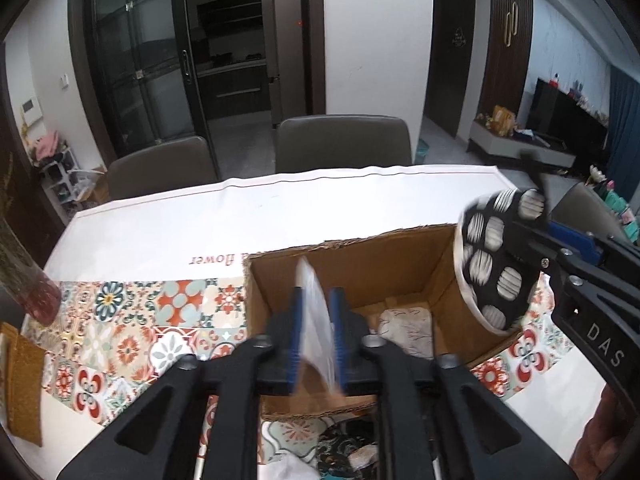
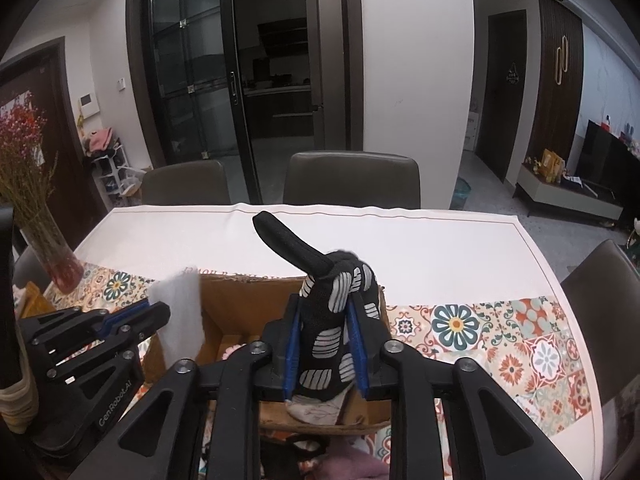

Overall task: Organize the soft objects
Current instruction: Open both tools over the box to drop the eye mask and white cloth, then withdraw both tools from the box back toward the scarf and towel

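Midway, I judge: left claw (image 1: 316,320) grips a white cloth (image 1: 316,312) and right claw (image 2: 326,340) a glove (image 2: 336,312), both over the box (image 1: 400,264); some cloth lies inside, more beneath the claws.

- Dim, cool, even indoor light; shadows are soft.
- The white tablecloth (image 1: 168,232) is the brightest area, glaring mildly at 12 o'clock.
- Motion blur smears the white cloth (image 1: 316,320) at centre.
- Fisheye bending and dark vignetting at all corners.
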### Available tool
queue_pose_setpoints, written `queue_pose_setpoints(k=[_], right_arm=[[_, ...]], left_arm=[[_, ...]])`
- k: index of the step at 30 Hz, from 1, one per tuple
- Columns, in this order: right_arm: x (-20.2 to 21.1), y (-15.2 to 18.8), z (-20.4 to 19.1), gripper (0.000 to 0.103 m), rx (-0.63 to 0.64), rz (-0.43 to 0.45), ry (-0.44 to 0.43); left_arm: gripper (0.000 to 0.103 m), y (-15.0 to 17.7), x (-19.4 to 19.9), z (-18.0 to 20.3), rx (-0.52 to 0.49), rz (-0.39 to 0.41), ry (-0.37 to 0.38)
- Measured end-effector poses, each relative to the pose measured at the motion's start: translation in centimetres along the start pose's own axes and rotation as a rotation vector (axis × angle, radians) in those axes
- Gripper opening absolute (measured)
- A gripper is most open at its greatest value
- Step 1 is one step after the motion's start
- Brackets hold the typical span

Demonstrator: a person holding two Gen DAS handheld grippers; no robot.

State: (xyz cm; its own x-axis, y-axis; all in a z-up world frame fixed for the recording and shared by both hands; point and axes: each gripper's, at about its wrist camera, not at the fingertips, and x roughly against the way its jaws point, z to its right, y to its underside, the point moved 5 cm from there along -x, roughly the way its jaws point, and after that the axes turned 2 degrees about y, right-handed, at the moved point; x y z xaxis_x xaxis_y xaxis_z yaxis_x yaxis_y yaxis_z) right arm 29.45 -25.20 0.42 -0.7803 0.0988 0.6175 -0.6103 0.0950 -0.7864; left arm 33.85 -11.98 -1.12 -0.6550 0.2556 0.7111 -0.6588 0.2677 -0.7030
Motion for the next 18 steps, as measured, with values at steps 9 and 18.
queue_pose_setpoints(k=[9, 18], right_arm=[[0.5, -0.1, 0.1, 0.076, -0.008, 0.018, -0.010], [1.9, -0.5, 0.5, 0.081, -0.034, 0.030, 0.026]], left_arm=[[0.073, 0.2, 1.0, -0.7, 0.017, 0.032, -0.078], [0.090, 0.0, 2.8, -1.7, 0.040, 0.068, -0.111]])
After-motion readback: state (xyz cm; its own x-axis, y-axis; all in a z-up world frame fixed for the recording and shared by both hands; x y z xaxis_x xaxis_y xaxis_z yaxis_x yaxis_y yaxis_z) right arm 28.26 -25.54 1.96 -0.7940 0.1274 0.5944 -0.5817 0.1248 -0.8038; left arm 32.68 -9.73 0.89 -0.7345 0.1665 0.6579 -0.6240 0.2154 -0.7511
